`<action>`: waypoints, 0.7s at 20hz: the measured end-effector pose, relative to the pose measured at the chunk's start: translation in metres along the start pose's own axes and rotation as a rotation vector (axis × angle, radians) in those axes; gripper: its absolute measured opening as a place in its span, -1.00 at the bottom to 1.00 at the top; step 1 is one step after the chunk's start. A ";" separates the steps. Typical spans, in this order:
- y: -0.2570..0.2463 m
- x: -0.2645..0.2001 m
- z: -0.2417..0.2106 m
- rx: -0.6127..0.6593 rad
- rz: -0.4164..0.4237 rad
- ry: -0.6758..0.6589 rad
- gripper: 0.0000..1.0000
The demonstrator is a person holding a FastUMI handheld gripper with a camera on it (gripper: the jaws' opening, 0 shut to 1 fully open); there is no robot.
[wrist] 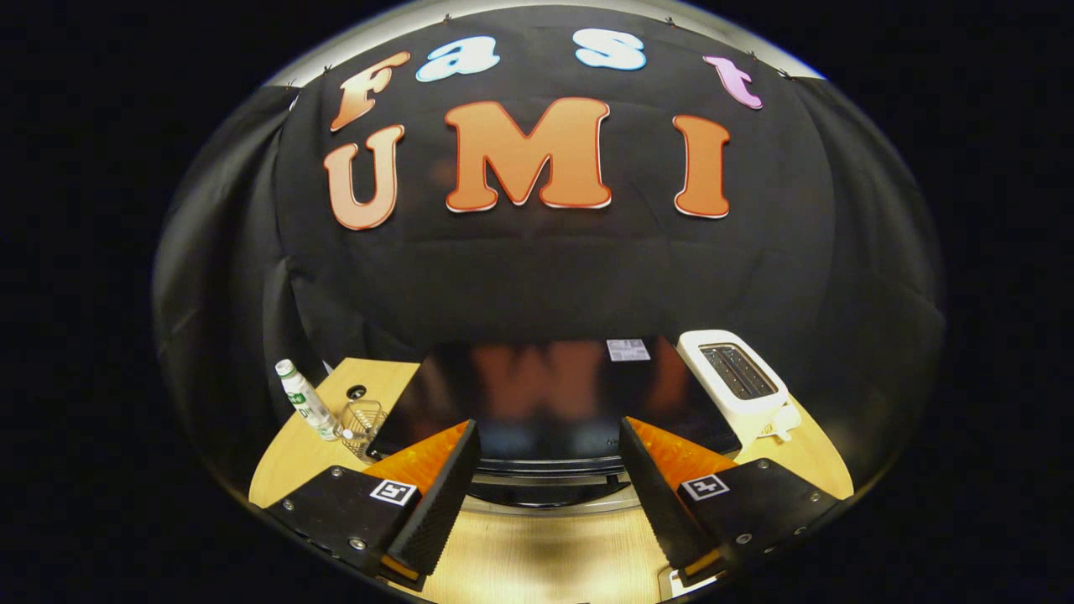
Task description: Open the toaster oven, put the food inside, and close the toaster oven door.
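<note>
Toaster oven (545, 403) sits dead ahead of me on the desk (537, 545), glossy black top reflecting the wall behind, w/ a small white label near its back edge. Its front edge runs across just beyond my fingertips; I can see a silver curved bar along the front, looks like the door handle, low between the fingers. Door state: can't tell from up here, I'm looking down on the top.

My gripper (550, 445) is spread wide, nothing between the fingers, not touching the oven. Left finger (436, 503) and right finger (659, 495) frame the oven's front centre, w/ bare desk wood showing between them nearer to me.

Right of the oven, touching or just beside its side: white 2-slot toaster (742, 382), slots facing up, angled a bit. Left of the oven: small wire basket (362, 424) close to its corner, and a white bottle (306, 401) w/ green label just beside the basket, tilted. A dark round hole (357, 392) in the desk sits behind the basket.

Food: can't pick it out anywhere.
</note>
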State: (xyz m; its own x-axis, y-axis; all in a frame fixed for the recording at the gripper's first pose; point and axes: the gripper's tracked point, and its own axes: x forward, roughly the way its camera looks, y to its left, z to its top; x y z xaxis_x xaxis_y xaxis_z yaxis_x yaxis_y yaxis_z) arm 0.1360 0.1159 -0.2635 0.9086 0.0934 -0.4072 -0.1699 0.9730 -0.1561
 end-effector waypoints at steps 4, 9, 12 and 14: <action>0.002 0.016 -0.025 -0.021 -0.009 0.068 0.97; 0.001 0.017 -0.028 -0.034 -0.005 0.081 0.98; 0.004 0.012 -0.033 -0.041 0.006 0.094 0.98; 0.006 0.007 -0.036 -0.058 0.013 0.103 0.98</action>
State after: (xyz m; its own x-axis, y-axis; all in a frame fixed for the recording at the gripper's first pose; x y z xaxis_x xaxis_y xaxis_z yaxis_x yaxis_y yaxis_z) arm 0.1279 0.1147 -0.2999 0.8628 0.0810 -0.4991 -0.2061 0.9577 -0.2008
